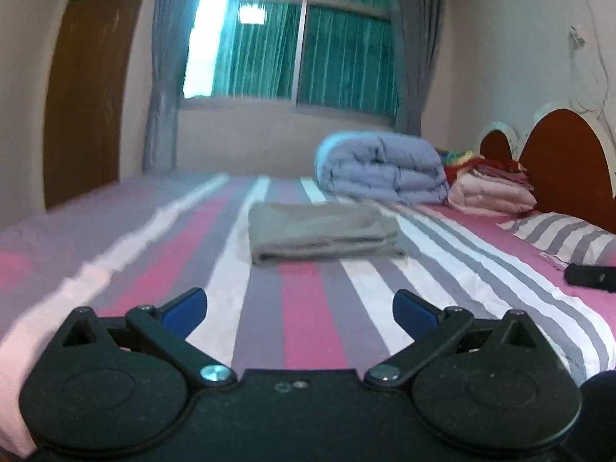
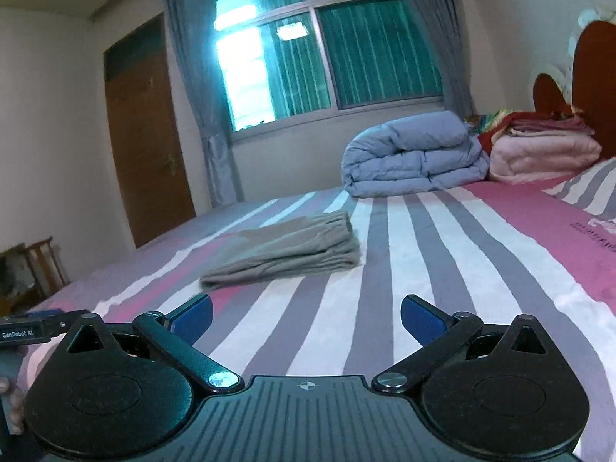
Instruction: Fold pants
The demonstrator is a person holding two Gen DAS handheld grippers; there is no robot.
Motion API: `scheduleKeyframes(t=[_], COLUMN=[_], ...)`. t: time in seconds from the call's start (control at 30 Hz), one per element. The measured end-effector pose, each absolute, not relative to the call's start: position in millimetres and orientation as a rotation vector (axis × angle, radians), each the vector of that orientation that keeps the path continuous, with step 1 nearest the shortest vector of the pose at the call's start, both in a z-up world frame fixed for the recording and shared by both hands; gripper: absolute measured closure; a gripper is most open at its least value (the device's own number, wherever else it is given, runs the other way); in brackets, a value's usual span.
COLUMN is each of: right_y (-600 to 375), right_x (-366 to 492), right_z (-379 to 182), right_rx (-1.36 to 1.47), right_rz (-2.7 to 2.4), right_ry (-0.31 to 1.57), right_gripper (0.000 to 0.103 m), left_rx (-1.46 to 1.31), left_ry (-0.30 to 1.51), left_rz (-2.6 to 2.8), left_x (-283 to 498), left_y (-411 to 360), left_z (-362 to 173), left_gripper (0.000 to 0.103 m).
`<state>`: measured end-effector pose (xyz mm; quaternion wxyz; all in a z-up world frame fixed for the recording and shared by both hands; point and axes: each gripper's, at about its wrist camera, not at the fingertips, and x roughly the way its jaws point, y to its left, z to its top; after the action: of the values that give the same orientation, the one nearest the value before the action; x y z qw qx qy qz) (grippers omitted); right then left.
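I hold my left gripper (image 1: 299, 310) low over the striped bedsheet (image 1: 300, 323), its two blue-padded fingers (image 1: 184, 310) spread wide apart with nothing between them. My right gripper (image 2: 307, 317) sits the same way, jaws released and empty, blue pads (image 2: 421, 319) well apart above the pink, grey and white stripes. The grey pants (image 1: 323, 233) lie folded into a compact, layered rectangle on the sheet ahead of both tools, apart from either set of fingers; from the right wrist view the pants (image 2: 285, 250) show their gathered waistband at the far end, towards the window. Behind them a folded light blue comforter (image 2: 415, 158) rests on the bed, and just beside it, near the wooden headboard (image 1: 566, 161), sits a stack of pink and red folded linens (image 2: 539, 146). A striped pillow (image 1: 562, 235) lies to the right. At the left edge of the right wrist view I see part of my other gripper's body, labelled GenRobot.AI. Grey curtains (image 2: 200, 88) frame the window (image 2: 327, 50), and a brown door (image 2: 150, 146) stands to its left.
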<state>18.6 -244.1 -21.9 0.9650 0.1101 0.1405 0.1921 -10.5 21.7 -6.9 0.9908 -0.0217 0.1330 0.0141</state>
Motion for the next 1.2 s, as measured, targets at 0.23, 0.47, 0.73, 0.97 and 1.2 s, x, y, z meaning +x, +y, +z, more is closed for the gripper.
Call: scheduleKeyframes(t=[0.23,0.47,0.73,0.97,1.2], right_y=[-223,-217,-211,-211,-214], right_x=[-18,-11,6,11,12], right_z=[-14,-18,-26,-29,-30], right_rx=[0.148,0.119,0.096,0.097,0.113], right_rz=[0.375,0.367,0.364,0.362,0.36], right_ry=[0.244,0.239,0.262,0.267,0.267], right_gripper=[0.0,0.0,0.0,0.0,0.0], left_rx=[0.004,-0.034,-0.047,-0.042,-0.035], left_ry=[0.243,0.242,0.259,0.248,0.243], left_rz=[0.001,0.029,0.017,0.01,0.004], left_x=[-32,-33,-29,-32,-34], left_y=[4,12,15,13,15], left_z=[-3,-6,-10,-10,-10], left_gripper=[0.006,0.006,0.006,0.006,0.006])
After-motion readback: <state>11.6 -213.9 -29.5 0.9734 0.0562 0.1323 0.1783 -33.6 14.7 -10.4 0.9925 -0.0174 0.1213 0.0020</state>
